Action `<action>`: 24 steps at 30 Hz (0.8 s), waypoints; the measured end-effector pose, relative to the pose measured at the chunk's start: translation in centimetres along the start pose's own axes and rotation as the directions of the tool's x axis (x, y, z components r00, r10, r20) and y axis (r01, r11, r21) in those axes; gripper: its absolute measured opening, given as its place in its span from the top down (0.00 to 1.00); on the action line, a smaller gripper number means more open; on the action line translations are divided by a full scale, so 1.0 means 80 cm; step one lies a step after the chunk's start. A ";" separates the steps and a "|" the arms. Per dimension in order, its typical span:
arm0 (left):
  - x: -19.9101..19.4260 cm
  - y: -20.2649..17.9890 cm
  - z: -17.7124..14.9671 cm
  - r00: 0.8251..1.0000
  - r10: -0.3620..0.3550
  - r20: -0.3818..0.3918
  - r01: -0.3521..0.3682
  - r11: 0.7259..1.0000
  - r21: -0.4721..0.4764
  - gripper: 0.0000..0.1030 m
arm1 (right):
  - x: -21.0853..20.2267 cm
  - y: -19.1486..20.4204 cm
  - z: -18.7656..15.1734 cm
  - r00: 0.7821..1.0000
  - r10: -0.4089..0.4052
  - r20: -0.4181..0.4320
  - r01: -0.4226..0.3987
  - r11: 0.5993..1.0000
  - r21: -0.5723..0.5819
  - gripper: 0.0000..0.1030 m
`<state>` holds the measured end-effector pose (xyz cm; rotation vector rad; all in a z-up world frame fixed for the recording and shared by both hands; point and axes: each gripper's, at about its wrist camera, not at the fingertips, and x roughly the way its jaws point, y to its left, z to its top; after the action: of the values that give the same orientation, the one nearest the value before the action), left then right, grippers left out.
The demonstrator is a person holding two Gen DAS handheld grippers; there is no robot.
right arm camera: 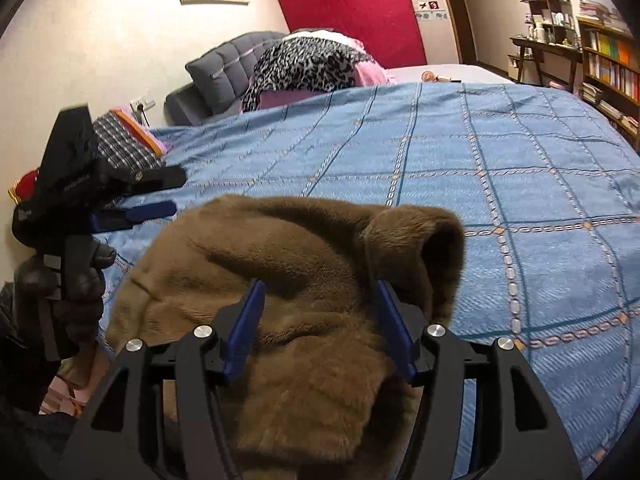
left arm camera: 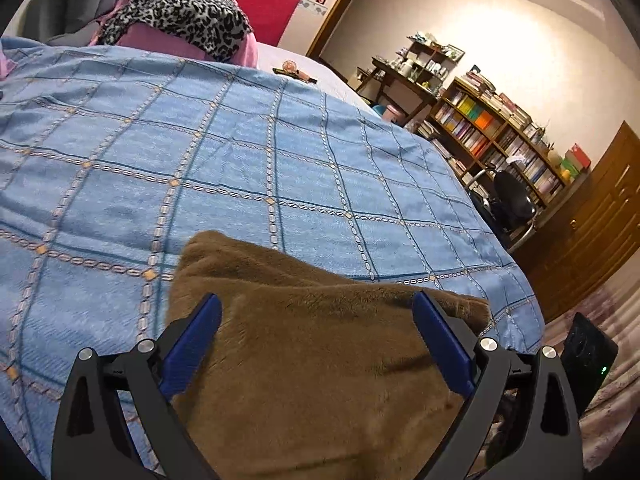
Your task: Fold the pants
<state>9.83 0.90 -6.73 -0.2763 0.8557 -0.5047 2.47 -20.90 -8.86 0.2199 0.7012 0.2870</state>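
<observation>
— What did we see of the pants (right arm camera: 304, 280)?

— We saw a brown, furry heap lying bunched at the near edge of the bed, on the blue checked bedspread (right arm camera: 500, 168). The cloth was rumpled into soft ridges, and one end stood up in a rounded hump with its edge curled over on the side toward the bed's middle. From the left wrist view the same pants (left arm camera: 312, 344) spread wide and flatter, reaching the edge nearest us.

— And our grippers?

— Our right gripper (right arm camera: 318, 324) hung over the heap with its blue pads spread partway; the fabric lay between and beneath them, but we could not see the pads pressing on it. Our left gripper (left arm camera: 316, 340) had its jaws spread wide above the cloth, clamping nothing. In the right wrist view we also saw the left gripper (right arm camera: 132, 200) off at the bed's left edge, held in a dark-gloved hand (right arm camera: 80, 280).

— What else lay around?

— A leopard-print cloth (right arm camera: 308, 64) over pink bedding at the far end, before a grey padded headboard (right arm camera: 236, 64) and a red panel (right arm camera: 352, 20). Folded plaid clothes (right arm camera: 124, 144) sat by the left edge, behind the left gripper. A bookshelf (left arm camera: 500, 140) stood beyond the bed's far right side. Nothing covered the pants except our own fingers.
</observation>
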 end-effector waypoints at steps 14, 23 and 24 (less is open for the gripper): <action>-0.006 0.055 -0.057 0.990 0.057 -0.127 -0.070 0.993 -0.098 0.07 | -0.006 -0.049 -0.026 0.997 -0.019 -0.079 0.034 0.979 0.202 0.31; -0.004 0.046 -0.059 0.985 0.106 -0.133 -0.112 0.993 -0.039 0.07 | 0.000 -0.052 -0.027 0.995 -0.030 -0.100 0.049 0.979 0.196 0.29; -0.004 0.045 -0.059 0.985 0.114 -0.132 -0.119 0.992 -0.029 0.07 | -0.001 -0.051 -0.027 0.994 -0.035 -0.099 0.054 0.980 0.190 0.29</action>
<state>7.12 3.93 -11.03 -0.2273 1.0027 -0.4006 1.75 -24.56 -11.59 0.3766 0.8287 0.1872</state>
